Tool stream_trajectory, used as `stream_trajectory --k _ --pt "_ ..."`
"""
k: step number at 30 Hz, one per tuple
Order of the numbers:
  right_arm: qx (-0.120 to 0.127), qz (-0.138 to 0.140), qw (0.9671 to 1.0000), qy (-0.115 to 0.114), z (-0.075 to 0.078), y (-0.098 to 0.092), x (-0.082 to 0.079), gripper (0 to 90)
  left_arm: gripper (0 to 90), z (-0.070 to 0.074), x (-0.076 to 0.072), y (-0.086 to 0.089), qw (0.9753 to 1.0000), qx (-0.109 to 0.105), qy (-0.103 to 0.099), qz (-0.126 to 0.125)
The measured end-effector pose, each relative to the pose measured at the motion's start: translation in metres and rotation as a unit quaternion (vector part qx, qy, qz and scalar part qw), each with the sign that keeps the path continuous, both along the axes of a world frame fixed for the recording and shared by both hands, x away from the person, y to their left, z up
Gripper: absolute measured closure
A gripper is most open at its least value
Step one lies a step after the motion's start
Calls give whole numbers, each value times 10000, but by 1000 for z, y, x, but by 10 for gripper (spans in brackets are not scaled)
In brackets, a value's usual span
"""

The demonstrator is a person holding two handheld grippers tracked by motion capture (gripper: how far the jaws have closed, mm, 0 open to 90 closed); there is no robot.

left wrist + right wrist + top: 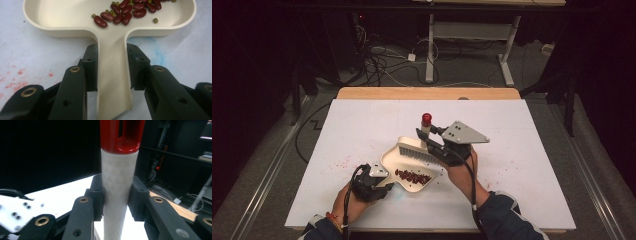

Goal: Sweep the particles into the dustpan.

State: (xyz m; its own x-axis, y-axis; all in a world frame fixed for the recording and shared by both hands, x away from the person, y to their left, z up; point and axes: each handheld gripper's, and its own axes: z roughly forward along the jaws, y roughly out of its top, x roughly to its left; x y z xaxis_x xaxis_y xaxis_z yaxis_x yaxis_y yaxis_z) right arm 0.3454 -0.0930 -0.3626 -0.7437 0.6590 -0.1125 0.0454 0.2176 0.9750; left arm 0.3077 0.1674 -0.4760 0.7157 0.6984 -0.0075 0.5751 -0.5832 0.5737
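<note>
Brush pinched by its white handle in the right gripper, bristles inside the dustpan on the table and clamped by the left gripper: sweep beans gently rearward, pan held flat.

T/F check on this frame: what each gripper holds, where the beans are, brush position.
1. The left gripper is shut on the dustpan handle. True.
2. The right gripper is open and holds nothing. False: it clamps the brush handle.
3. Red beans lie inside the dustpan. True.
4. The brush handle has a blue end cap. False: it is red.
5. The brush bristles are at the dustpan's mouth. True.
</note>
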Motion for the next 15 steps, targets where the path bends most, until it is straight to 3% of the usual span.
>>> stream_trajectory --k 4,8,15 --pt "-81 -124 9999 -19 7 -23 0 699 631 1 -2 6 9999 85 33 -115" --pt "-213 -497 9985 -74 4 -51 -3 699 631 2 -8 9 9996 112 130 -214" --pt "-594 -821 9948 -63 -3 -72 -8 698 631 3 -24 -6 9979 259 199 -561"
